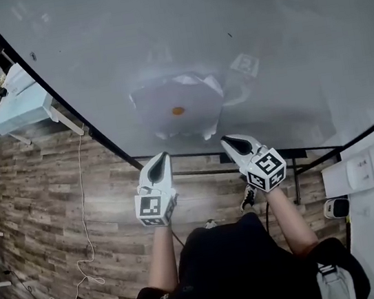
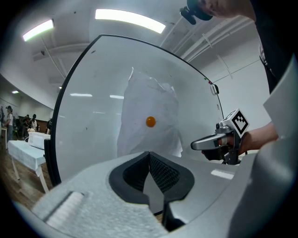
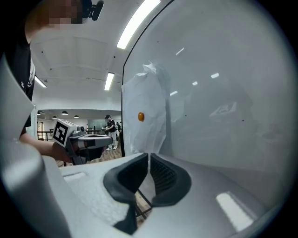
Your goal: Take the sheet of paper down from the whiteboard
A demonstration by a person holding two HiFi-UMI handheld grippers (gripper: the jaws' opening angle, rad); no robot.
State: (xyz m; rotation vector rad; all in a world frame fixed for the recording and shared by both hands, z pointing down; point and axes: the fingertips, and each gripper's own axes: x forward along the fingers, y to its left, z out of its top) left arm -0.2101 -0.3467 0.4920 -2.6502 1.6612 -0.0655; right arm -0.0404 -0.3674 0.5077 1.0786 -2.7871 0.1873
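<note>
Nearest, just short of the whiteboard (image 1: 282,40), the left gripper (image 1: 162,156) and right gripper (image 1: 227,140) both have their jaws closed together on nothing. Beyond them the crumpled sheet of paper (image 1: 185,93) hangs on the whiteboard's face, pinned by an orange magnet (image 1: 178,111). No step looks done: gripping the sheet and pulling it free remain.

This is looking like an open office or lab: a big whiteboard (image 1: 89,55) is standing on a wood-plank floor (image 1: 42,202), strip lights (image 2: 130,20) are glowing overhead, and people (image 3: 110,128) are standing far behind.
</note>
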